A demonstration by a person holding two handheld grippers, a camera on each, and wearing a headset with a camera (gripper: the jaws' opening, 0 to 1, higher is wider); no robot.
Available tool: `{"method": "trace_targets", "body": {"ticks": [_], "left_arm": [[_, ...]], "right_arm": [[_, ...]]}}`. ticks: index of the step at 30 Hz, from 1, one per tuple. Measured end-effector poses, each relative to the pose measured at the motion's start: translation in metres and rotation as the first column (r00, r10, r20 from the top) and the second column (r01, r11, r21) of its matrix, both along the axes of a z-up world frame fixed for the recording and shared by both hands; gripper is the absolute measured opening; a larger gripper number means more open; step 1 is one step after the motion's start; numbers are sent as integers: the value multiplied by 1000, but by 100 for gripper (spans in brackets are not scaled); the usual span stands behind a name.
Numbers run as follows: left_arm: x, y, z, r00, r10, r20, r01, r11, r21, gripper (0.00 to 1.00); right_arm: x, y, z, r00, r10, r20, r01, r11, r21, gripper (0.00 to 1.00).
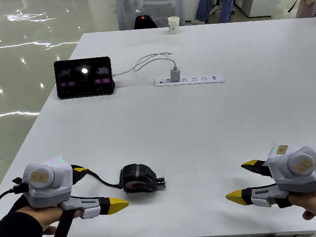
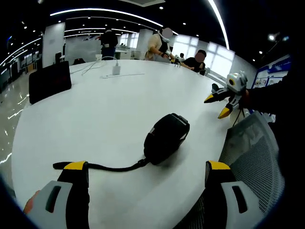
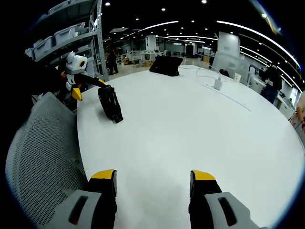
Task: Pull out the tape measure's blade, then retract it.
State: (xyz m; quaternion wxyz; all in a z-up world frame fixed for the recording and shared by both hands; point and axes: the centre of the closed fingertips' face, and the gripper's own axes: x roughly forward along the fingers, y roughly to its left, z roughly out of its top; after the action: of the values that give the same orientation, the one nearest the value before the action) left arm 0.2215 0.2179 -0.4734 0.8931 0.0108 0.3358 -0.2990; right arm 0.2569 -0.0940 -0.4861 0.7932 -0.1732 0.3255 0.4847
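A black tape measure (image 1: 138, 178) lies on the white table (image 1: 197, 123) near its front edge, with a black wrist strap (image 1: 101, 181) trailing left. The blade tip (image 1: 161, 185) sits at the case, not drawn out. My left gripper (image 1: 101, 186) stands open just left of the tape measure, its jaws to either side of the strap end. From the left gripper view the tape measure (image 2: 167, 137) rests ahead of the open jaws. My right gripper (image 1: 242, 180) is open and empty at the right, well apart from the tape measure (image 3: 110, 102).
A dark tablet (image 1: 84, 76) stands at the back left. A white power strip (image 1: 190, 79) with a plugged charger and cable lies mid-table. A paper cup (image 1: 173, 24) stands at the far edge. A mesh chair (image 3: 43, 157) is by the near edge.
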Motion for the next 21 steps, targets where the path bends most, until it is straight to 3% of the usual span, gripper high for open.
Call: {"method": "trace_targets", "body": {"ticks": [4, 8, 17, 20, 21], "left_arm": [[-2, 10, -2, 1000, 0, -14, 0, 1000, 5, 99], [-2, 17, -1, 1000, -7, -8, 8, 1000, 19, 99], [-9, 26, 4, 1000, -17, -16, 18, 999, 37, 99], [-9, 30, 5, 1000, -12, -14, 13, 999, 41, 99], [-9, 31, 5, 1000, -8, -14, 8, 999, 40, 99]], "right_arm": [[-1, -17, 1, 1000, -15, 6, 15, 1000, -12, 65], [-1, -31, 2, 1000, -21, 7, 21, 1000, -12, 71], [-4, -55, 6, 999, -44, 11, 44, 999, -18, 82], [-4, -61, 6, 999, -42, 14, 42, 999, -23, 88], [-3, -63, 6, 999, -45, 16, 45, 999, -23, 96]]}}
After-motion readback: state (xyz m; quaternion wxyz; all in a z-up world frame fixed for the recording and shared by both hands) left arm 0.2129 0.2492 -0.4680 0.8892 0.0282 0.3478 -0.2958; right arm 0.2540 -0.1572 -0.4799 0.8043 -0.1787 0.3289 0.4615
